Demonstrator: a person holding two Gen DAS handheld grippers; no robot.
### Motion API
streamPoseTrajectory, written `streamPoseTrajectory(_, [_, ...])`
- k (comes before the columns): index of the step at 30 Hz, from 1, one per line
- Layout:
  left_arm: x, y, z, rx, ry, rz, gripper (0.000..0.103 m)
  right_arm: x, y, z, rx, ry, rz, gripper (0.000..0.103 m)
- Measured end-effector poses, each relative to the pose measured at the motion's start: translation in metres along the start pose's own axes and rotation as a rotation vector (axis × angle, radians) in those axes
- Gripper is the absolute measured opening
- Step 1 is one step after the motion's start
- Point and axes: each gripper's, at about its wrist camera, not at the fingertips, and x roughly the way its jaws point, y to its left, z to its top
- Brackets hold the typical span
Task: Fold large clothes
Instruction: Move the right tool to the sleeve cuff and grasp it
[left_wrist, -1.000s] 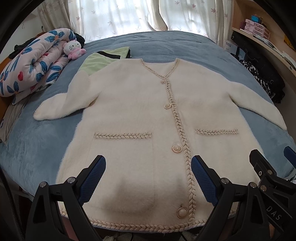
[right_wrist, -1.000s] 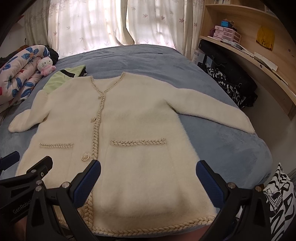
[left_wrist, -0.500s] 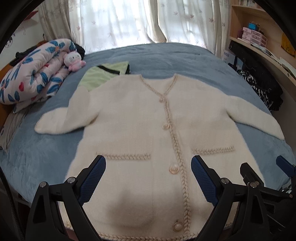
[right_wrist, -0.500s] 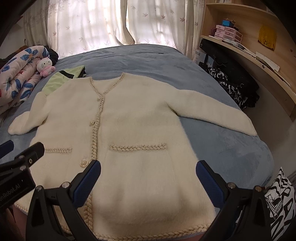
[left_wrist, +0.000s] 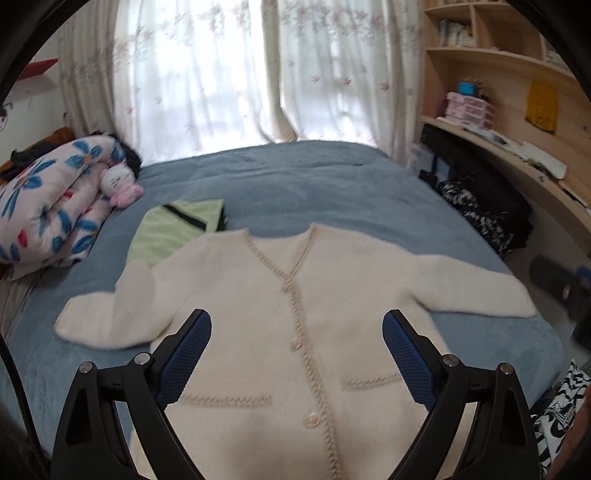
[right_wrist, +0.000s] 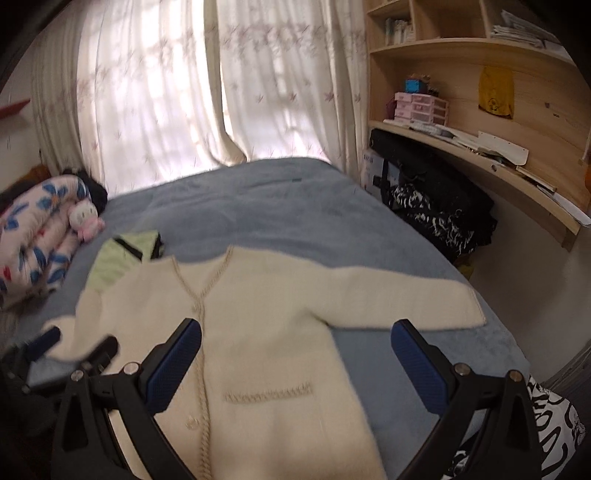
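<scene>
A cream fuzzy cardigan (left_wrist: 258, 295) with braided trim, pearl buttons and two pockets lies flat, front up, on the blue bed (left_wrist: 295, 177), sleeves spread to both sides. It also shows in the right wrist view (right_wrist: 266, 325). My left gripper (left_wrist: 297, 325) is open and empty, held above the cardigan's lower front. My right gripper (right_wrist: 295, 336) is open and empty, above the cardigan's right half. The right gripper shows blurred at the right edge of the left wrist view (left_wrist: 565, 284); the left gripper shows at the left edge of the right wrist view (right_wrist: 74, 350).
A folded light-green garment (left_wrist: 173, 229) lies under the cardigan's left shoulder. A floral quilt (left_wrist: 48, 206) and a pink plush toy (left_wrist: 118, 184) sit at the bed's left. Curtains (left_wrist: 258, 74) hang behind. Wooden shelves (right_wrist: 480, 110) and dark bags (right_wrist: 436, 206) stand at the right.
Both grippers have risen and pulled back from the hem, so the cardigan sits lower and smaller in both views. Both jaws stay open. The cardigan has not moved.
</scene>
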Motion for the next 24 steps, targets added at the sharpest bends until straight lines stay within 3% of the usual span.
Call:
streamPoseTrajectory(5, [-0.005,-0.024,0.026,0.062,-0.062,-0.018,0.093,-0.015,-0.014,0.046,0.013,-0.064,-0.012,0.103])
streamPoseTrajectory(7, [-0.001,-0.035,0.036,0.062,-0.045,-0.050,0.094,-0.014,-0.019,0.061,-0.027,-0.068,-0.009,0.103])
streamPoseTrajectory(10, [0.009,-0.050,0.049,0.043,-0.010,-0.113,0.094,-0.006,-0.031,0.073,-0.096,-0.074,-0.071,0.103])
streamPoseTrajectory(14, [0.031,-0.073,0.058,0.041,-0.006,-0.108,0.094,0.024,-0.064,0.078,-0.161,-0.057,-0.116,0.103])
streamPoseTrajectory(17, [0.057,-0.093,0.061,0.048,0.000,-0.101,0.094,0.073,-0.107,0.076,-0.165,0.051,-0.123,0.103])
streamPoseTrajectory(20, [0.093,-0.112,0.062,0.039,0.038,-0.047,0.094,0.128,-0.158,0.068,-0.102,0.187,-0.122,0.103])
streamPoseTrajectory(24, [0.159,-0.139,0.060,0.018,0.160,-0.072,0.094,0.202,-0.234,0.045,0.061,0.402,-0.160,0.097])
